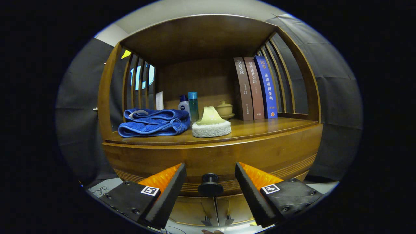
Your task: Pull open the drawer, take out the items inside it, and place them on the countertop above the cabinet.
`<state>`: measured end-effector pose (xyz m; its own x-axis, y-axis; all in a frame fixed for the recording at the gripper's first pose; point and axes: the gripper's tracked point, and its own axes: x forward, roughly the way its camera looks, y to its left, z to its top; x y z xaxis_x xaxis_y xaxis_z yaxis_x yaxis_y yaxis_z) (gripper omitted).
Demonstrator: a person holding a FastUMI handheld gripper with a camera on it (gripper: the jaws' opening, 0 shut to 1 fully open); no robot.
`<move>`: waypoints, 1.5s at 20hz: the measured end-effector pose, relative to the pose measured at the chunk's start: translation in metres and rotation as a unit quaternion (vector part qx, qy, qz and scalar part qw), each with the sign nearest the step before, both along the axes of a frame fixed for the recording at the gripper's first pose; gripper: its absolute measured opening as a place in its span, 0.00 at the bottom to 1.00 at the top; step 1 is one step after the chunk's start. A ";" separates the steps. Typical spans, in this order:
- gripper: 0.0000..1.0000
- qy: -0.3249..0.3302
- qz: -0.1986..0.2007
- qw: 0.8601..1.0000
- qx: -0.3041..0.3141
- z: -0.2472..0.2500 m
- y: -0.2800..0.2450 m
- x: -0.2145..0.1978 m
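I see one wooden cabinet (211, 156), its single drawer (260, 162) closed. On the countertop (260, 128): three upright books (256, 87), one folded blue towel (154, 122), one sponge (211, 125), two bottles (189, 104), one lidded bowl (224, 109). My gripper (210, 182) is released, fingers spread either side of the one dark knob (210, 185), not touching it.

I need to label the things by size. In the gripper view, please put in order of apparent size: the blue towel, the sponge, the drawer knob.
1. blue towel
2. sponge
3. drawer knob; it is nearest, between the open gripper fingers, so it looks enlarged.
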<state>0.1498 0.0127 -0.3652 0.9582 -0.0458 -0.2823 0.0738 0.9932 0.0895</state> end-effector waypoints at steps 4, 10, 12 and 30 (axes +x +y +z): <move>0.98 -0.005 0.024 1.000 -0.004 0.038 0.008 -0.022; 0.98 -0.024 0.037 0.999 -0.025 0.135 0.014 -0.047; 0.98 -0.039 0.040 0.998 -0.030 0.174 0.013 -0.052; 0.99 -0.062 0.047 0.996 -0.038 0.302 0.021 -0.112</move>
<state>0.0377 0.0339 -0.0637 0.9866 0.0295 -0.1604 -0.0271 0.9995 0.0173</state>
